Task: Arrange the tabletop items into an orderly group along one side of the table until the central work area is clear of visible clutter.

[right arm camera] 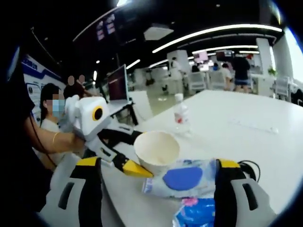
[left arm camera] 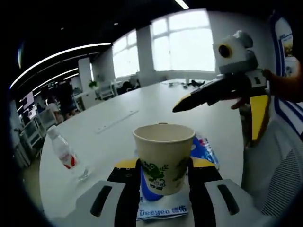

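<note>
Jaws of the left gripper clamp a paper cup

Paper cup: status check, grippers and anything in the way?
Left gripper shut on paper cup. Right gripper open, above tissue packs. Water bottle standing apart on table.

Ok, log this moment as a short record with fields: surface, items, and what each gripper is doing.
surface: white table
held item: paper cup, upright, empty inside as seen in the right gripper view
left gripper: jaws on either side of the paper cup, gripping it
right gripper: open, jaws spread either side of the wipes packets
under cup: wipes packets, blue and white, lying flat
other item: water bottle, upright, apart from the cup
cable: dark loop by the right gripper
</note>
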